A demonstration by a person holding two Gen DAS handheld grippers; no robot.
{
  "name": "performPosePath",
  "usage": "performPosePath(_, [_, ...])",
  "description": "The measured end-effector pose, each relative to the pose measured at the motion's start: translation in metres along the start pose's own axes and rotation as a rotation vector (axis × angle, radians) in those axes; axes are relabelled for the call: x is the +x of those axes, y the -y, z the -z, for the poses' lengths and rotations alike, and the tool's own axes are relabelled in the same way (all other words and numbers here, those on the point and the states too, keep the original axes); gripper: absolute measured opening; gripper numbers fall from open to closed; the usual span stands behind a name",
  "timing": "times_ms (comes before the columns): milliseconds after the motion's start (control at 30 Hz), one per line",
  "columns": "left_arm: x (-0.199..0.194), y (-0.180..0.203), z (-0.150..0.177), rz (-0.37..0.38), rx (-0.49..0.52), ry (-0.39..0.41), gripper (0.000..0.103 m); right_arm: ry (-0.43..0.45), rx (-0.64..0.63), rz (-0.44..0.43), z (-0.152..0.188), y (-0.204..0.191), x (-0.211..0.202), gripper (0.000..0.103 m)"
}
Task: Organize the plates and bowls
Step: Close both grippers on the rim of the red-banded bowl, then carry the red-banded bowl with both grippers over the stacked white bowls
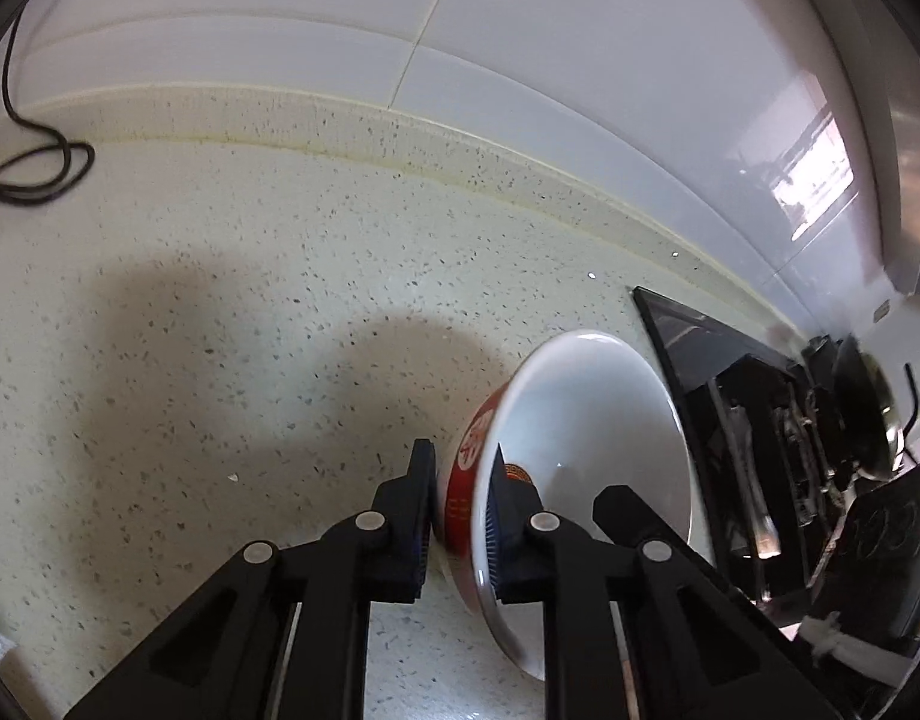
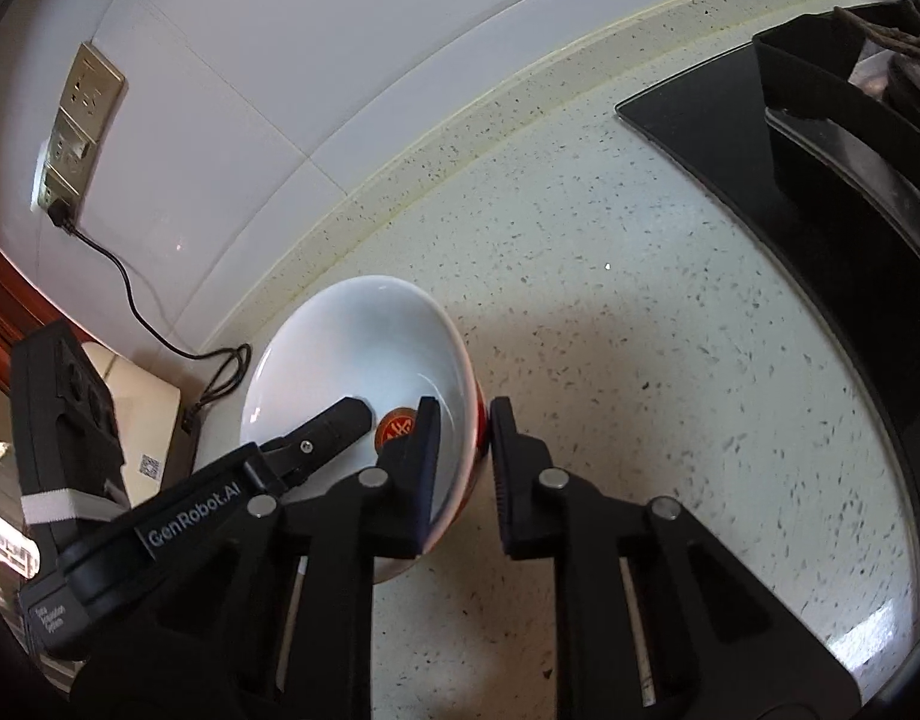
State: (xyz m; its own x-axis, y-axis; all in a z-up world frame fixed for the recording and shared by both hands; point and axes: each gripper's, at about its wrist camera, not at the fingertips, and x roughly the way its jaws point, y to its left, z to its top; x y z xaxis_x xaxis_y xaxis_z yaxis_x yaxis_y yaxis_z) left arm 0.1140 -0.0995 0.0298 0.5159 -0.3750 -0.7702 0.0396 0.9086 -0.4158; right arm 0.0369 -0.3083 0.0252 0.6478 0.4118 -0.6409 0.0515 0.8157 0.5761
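Note:
One bowl (image 1: 586, 414), red outside with white lettering and white inside, is over the speckled counter (image 1: 250, 330). My left gripper (image 1: 460, 474) is shut on its near rim, one pad on the red outer wall and one inside. In the right wrist view the same bowl (image 2: 352, 342) shows a red emblem at its bottom. My right gripper (image 2: 463, 420) is shut on its right-hand wall, one finger inside and one outside. A finger of the left gripper (image 2: 346, 414) reaches into the bowl from the left. Whether the bowl's base touches the counter is hidden.
A black glass cooktop (image 1: 694, 354) (image 2: 730, 138) with a dark pan (image 1: 868, 408) lies to the right. A steel hood (image 1: 907, 150) hangs above it. A wall socket (image 2: 82, 114) feeds a black cable (image 2: 136, 306) (image 1: 40, 174) that coils on the counter at the left.

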Motion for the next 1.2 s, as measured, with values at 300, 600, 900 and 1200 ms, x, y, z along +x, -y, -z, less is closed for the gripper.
performPosePath(300, [0.005,0.020,0.001,-0.031,0.051,0.008,0.016,0.060,0.029,0.007,0.008,0.005,-0.013,0.020])
performPosePath(600, [-0.016,0.021,0.022,-0.038,0.100,0.073,0.018,0.137,0.013,-0.003,0.019,-0.001,-0.029,0.020])
performPosePath(900, [-0.052,0.015,0.051,-0.020,0.101,0.162,0.018,0.160,0.006,-0.030,0.051,-0.011,-0.051,0.020])
performPosePath(1200, [-0.084,0.008,0.092,-0.039,0.132,0.196,0.018,0.172,0.033,-0.029,0.089,-0.024,-0.073,0.020])
